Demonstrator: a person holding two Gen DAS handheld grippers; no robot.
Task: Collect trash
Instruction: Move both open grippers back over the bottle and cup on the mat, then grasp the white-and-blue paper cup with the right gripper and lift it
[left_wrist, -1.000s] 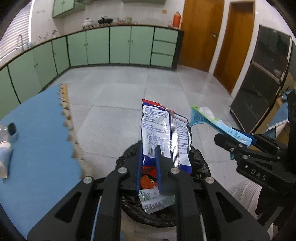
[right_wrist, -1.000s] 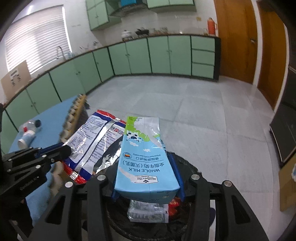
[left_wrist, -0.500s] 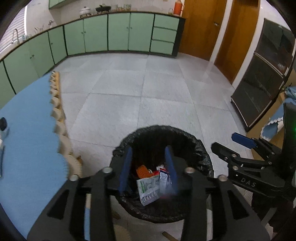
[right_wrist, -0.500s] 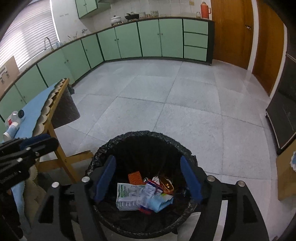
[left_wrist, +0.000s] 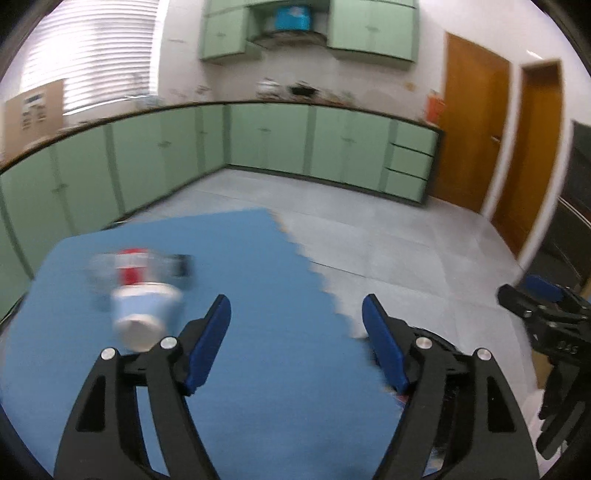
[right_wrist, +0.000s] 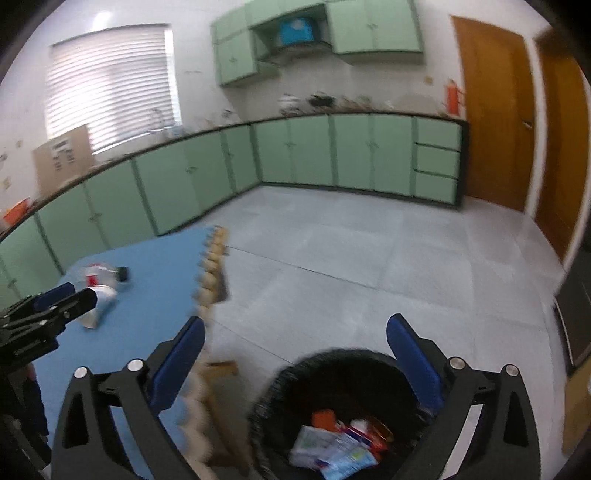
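on the blue tabletop (left_wrist: 258, 369), at about ten o'clock from the left hand-held gripper (left_wrist: 296, 308), lie a blurred paper cup (left_wrist: 146, 317) and a clear bottle (left_wrist: 138, 264). that gripper's jaws have just been opening and stand spread with nothing between them. the right hand-held gripper (right_wrist: 295, 328) has likewise been opening, empty, above the black trash bin (right_wrist: 295, 373) of wrappers at six o'clock.
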